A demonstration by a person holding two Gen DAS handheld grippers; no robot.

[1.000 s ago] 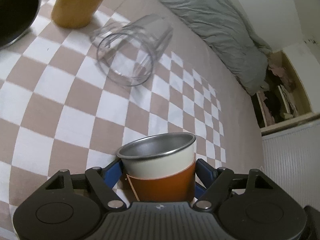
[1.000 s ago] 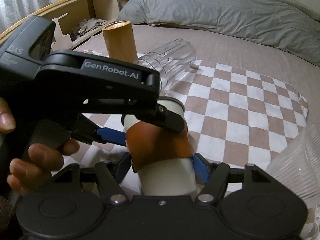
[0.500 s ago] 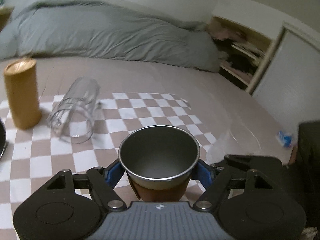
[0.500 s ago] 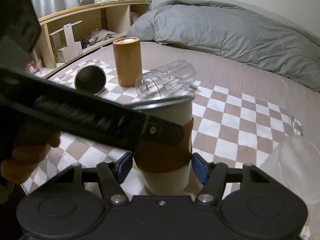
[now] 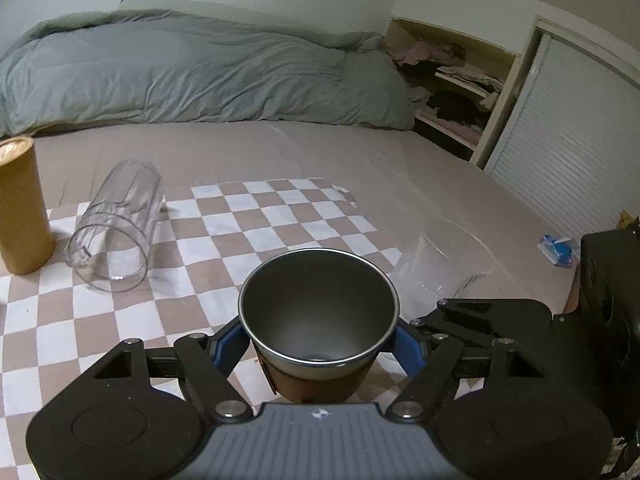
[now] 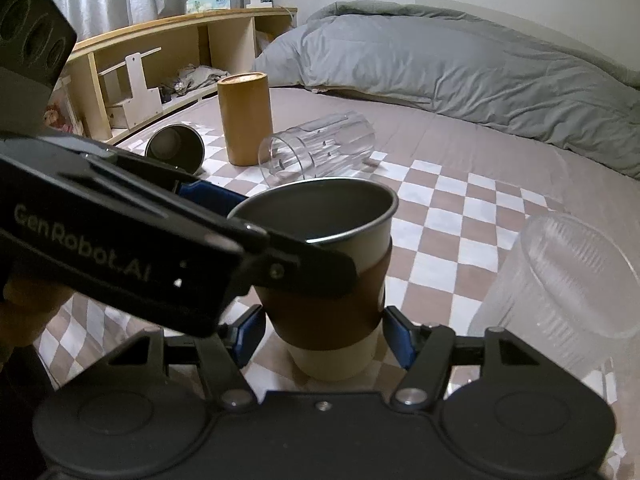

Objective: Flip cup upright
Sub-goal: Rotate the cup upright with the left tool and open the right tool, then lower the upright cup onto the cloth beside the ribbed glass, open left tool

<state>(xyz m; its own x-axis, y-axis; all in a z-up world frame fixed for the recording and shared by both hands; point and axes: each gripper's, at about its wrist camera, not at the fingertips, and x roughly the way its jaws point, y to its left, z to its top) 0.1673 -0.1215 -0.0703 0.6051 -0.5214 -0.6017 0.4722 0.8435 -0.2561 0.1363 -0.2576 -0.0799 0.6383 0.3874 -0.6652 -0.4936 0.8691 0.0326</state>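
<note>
the cream metal cup with a brown sleeve (image 6: 332, 280) is seen upright, mouth up, on the brown-and-white checkered cloth (image 6: 440, 216), and it is clamped between the blue pads of the left gripper (image 5: 320, 344). the right gripper (image 6: 320, 332) is placed around the cup's lower part with its pads apart and a gap visible on both sides. a clear plastic tumbler (image 5: 116, 228) is seen lying on its side beside an upright tan cardboard tube (image 5: 20, 204), and a frosted ribbed plastic cup (image 6: 560, 292) is seen just right of the cup.

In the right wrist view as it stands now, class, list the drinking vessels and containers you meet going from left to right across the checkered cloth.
Dark metal cup lying on its side → tan cylinder → clear tumbler on its side → sleeved cup → frosted plastic cup.
</note>
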